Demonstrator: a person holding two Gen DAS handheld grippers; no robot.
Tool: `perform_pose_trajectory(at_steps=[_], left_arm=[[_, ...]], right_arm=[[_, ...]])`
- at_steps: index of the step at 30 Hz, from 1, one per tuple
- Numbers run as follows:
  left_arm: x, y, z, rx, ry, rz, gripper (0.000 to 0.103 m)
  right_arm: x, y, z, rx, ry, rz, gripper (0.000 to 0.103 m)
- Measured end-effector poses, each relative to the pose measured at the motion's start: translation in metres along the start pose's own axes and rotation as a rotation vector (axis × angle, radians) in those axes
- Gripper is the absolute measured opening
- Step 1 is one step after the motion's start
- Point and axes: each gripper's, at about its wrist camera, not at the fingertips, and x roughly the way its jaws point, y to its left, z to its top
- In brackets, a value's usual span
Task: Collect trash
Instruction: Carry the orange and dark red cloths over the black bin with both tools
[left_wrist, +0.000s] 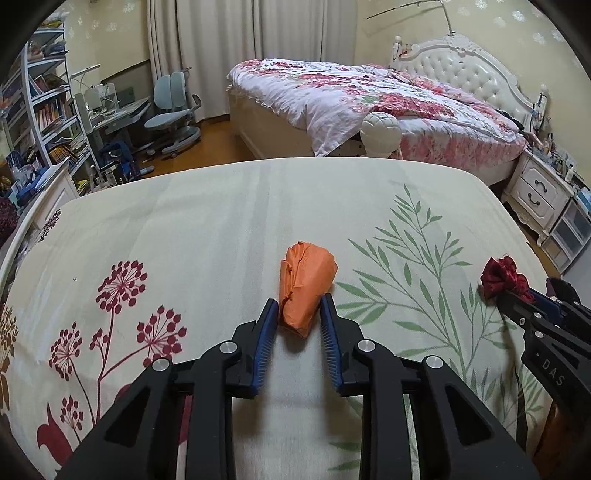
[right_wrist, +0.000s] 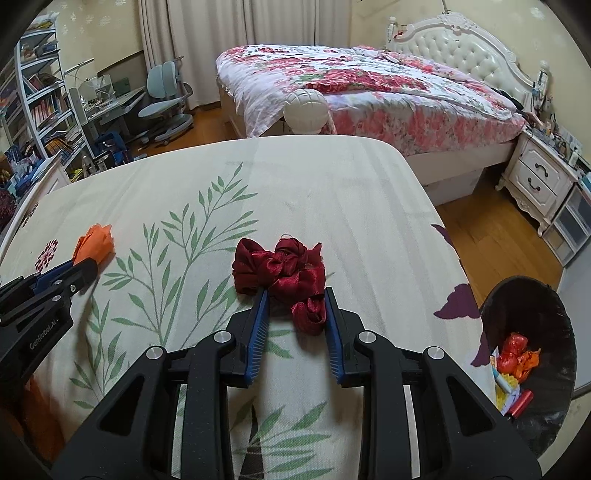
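Two grippers clamped trash over a cream mattress printed with leaves and flowers (left_wrist: 221, 221).

Both black, blue-padded grippers pointed steeply down and forward over the mattress, side by side. At its right edge, on the wooden floor, stood a black-lined round trash bin (right_wrist: 554, 306) holding red, orange and yellow crumpled wrappers. The right gripper (right_wrist: 295, 306) was narrowed onto a dark red satin ribbon bundle (right_wrist: 280, 269), glossy and knotted. The left gripper (left_wrist: 298, 312) was narrowed onto a crumpled orange paper wad (left_wrist: 304, 280), its pads pressing both sides.
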Motion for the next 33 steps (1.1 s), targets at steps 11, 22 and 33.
perform_pose_trajectory(at_steps=[11,22,33], left_arm=[[-0.025,-0.011,-0.024,-0.003,-0.019,-0.008,0.027],[-0.05,-0.032,-0.041,0.001,-0.042,-0.038,0.027],[-0.074,-0.076,-0.05,0.054,-0.084,-0.093,0.027]], right_arm=[[-0.031,-0.002,-0.028,-0.007,-0.019,0.007,0.027],[-0.063,-0.018,-0.051,0.011,-0.049,0.0,0.027],[-0.097,-0.059,-0.068,0.065,-0.096,-0.042,0.027]])
